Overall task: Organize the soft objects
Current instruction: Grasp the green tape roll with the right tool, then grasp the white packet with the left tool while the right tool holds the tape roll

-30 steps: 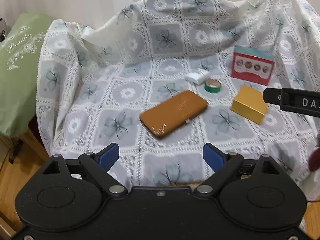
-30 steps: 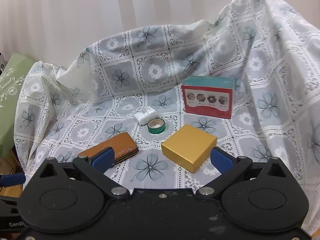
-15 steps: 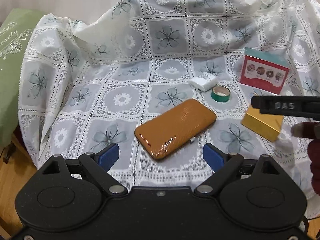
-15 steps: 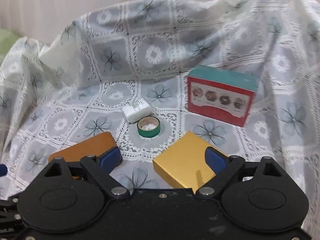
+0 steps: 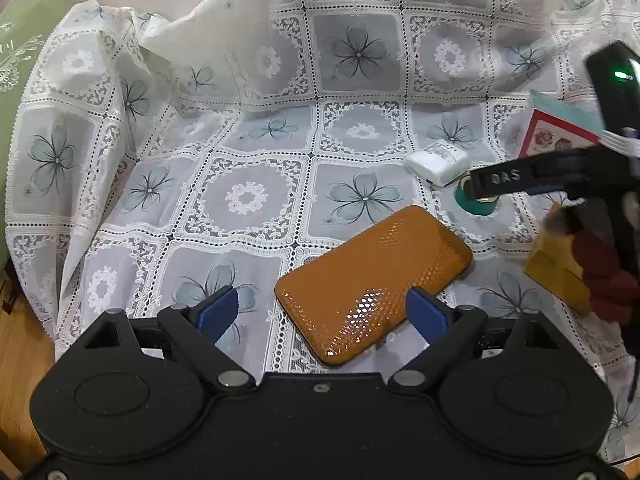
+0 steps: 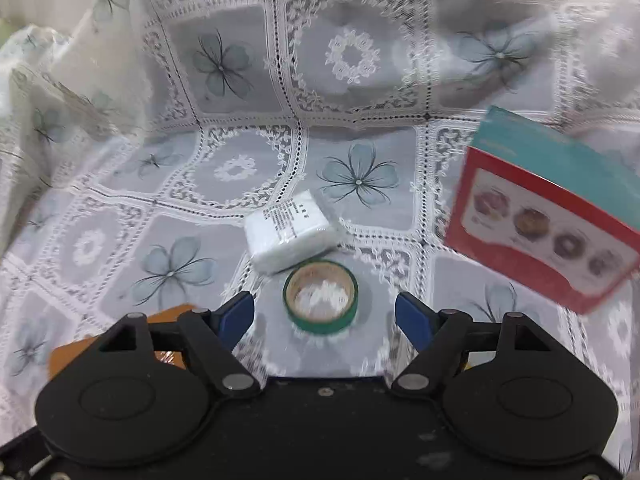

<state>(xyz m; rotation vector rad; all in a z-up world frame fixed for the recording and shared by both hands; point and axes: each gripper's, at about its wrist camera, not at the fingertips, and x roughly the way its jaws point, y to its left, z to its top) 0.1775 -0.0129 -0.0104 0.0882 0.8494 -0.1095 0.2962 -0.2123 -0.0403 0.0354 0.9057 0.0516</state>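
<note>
The white tissue packet point(image 6: 290, 236), the one plainly soft thing here, lies flat on the lace floral cloth point(image 6: 352, 92), with the green tape roll point(image 6: 320, 297) just beside its near edge; I cannot tell whether the two touch. My right gripper point(image 6: 324, 318) has that roll between its blue pads, the jaws closing but not pressing on anything yet, so I read the roll as the likely pick, though the packet sits right behind it. The roll lies flat with its core facing up, showing only cloth through it. To the right, the red-and-teal doughnut box point(image 6: 548, 220) stands on edge, closed, its contents hidden. My left gripper point(image 5: 322, 312) hangs spread wide over the near end of the orange textured case point(image 5: 376, 284), which lies flat and shut; only the right pad overlaps it in view, and nothing is gripped. The yellow box point(image 5: 556, 272) sits at the right edge, half hidden by my hand point(image 5: 600, 276).
</note>
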